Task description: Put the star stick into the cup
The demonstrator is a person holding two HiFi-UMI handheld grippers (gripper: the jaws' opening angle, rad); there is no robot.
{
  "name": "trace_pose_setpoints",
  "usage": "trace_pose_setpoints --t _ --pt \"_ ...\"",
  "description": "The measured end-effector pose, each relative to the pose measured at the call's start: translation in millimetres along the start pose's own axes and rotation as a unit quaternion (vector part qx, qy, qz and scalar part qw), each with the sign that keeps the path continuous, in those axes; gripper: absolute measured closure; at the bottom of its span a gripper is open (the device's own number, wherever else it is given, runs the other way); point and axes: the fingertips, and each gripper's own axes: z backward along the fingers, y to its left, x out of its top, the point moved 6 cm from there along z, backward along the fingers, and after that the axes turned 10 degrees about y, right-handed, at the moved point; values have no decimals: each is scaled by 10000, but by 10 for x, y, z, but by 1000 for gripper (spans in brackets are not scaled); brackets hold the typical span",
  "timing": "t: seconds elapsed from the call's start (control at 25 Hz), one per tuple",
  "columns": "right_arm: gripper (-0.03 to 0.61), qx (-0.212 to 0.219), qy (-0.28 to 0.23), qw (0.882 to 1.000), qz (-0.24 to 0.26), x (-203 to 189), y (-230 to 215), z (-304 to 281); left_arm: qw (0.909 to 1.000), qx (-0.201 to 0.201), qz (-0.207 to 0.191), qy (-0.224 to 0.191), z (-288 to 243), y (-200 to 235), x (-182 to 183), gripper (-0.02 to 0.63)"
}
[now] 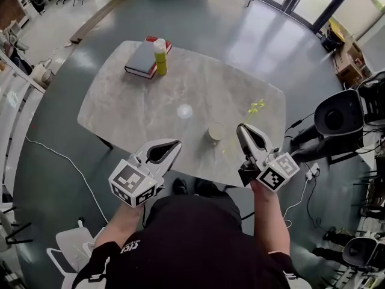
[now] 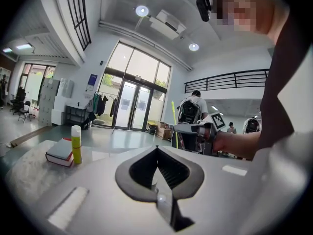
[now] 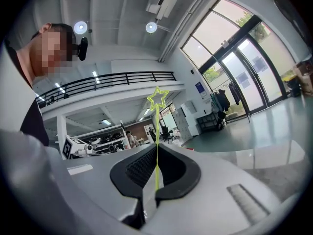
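Observation:
A pale cup (image 1: pixel 216 131) stands upright near the table's front edge. Just right of it, my right gripper (image 1: pixel 242 127) is shut on the thin yellow-green star stick (image 1: pixel 255 108). In the right gripper view the stick (image 3: pixel 157 165) rises straight up between the closed pads, and its outlined star (image 3: pixel 158 97) is at the top. My left gripper (image 1: pixel 175 143) hovers at the front edge, left of the cup, its jaws together with nothing in them. The left gripper view shows its own closed jaws (image 2: pixel 157 149) and the right gripper (image 2: pixel 198 131) holding the stick (image 2: pixel 172 115).
A stack of books (image 1: pixel 143 59) with a yellow bottle (image 1: pixel 160 57) beside it sits at the far left of the grey marble table (image 1: pixel 138 110). A round black machine (image 1: pixel 337 120) and cables stand on the floor to the right. The person's body fills the bottom of the head view.

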Motion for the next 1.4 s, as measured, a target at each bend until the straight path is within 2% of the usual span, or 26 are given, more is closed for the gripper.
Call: trace_pose_setpoints --t 0.24,0.6,0.96,1.2,1.4 --pt "558 -117 149 9997 -153 -138 -317 -308 9999 -157 -24 58 -275 226 38 612" --pt "558 -327 213 9988 -301 -359 -873 -514 9989 -432 87 148 -845 180 -48 612" --pt "558 -455 416 9951 -767 -699 -1265 -822 9982 -437 199 350 -1422 315 -157 611" --pt "558 -843 487 9926 -733 -876 -1387 -873 9972 -429 374 481 -1572 416 -213 611" --pt "558 -875 749 9895 -871 -1075 -1456 -915 9970 -341 459 521 -1616 470 -230 611"
